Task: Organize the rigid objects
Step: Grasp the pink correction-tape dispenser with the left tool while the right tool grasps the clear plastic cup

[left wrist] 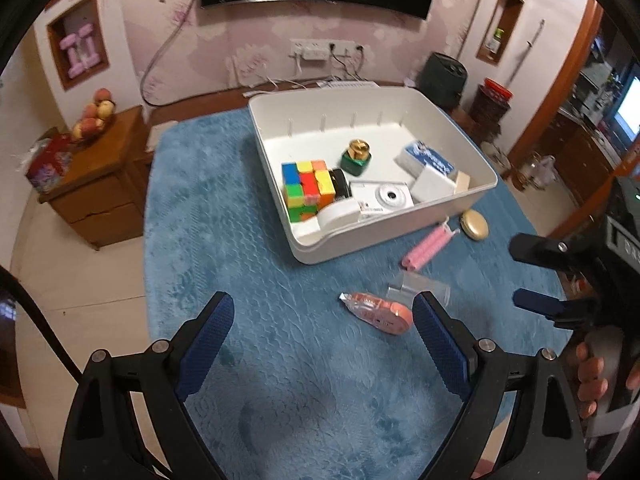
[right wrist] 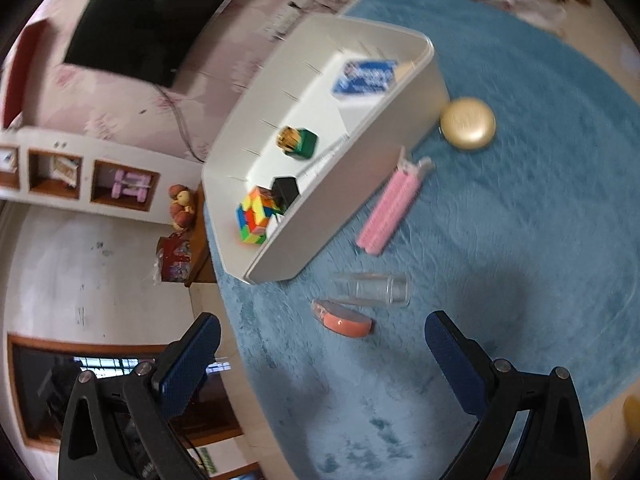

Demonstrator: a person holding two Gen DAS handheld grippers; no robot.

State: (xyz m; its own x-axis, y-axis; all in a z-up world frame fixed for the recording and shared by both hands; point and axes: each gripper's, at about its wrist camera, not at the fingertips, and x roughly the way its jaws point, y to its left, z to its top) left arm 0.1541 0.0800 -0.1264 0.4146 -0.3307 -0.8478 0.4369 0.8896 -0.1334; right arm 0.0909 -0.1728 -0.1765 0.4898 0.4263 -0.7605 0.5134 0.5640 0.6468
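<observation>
Surface: blue rug [left wrist: 256, 360] carried everything; nothing else under the things.
Bin: white bin [left wrist: 476, 196] sat toward the rug's far edge, open top, one long side facing the loose items.
Bin contents: puzzle cube [left wrist: 306, 194] at the near-left corner, black block [left wrist: 342, 184] touching it, white camera [left wrist: 382, 200] along the near wall, green bottle with gold cap [left wrist: 356, 156] mid-bin, blue-and-white pack [left wrist: 430, 160] at the far-right end, white box [left wrist: 434, 188] just beside it.
Outside bin: gold compact [left wrist: 474, 224] on the rug just beside the bin's right corner; pink roller [left wrist: 428, 248] next to it, near the bin's long side; clear plastic tube [right wrist: 372, 290] lying flat closer in; orange correction tape [left wrist: 378, 312] just beside the tube, nearest both grippers.
Left gripper [left wrist: 320, 352]: fingers spread wide, nothing between the pads, tilted down over bare rug; tape just off its right finger.
Right gripper [right wrist: 320, 364]: fingers wide apart, empty, above the rug short of the tape and tube; view blurred.
Person: fingers of a hand [left wrist: 592, 380] showed on the right gripper's handle in the left wrist view.
</observation>
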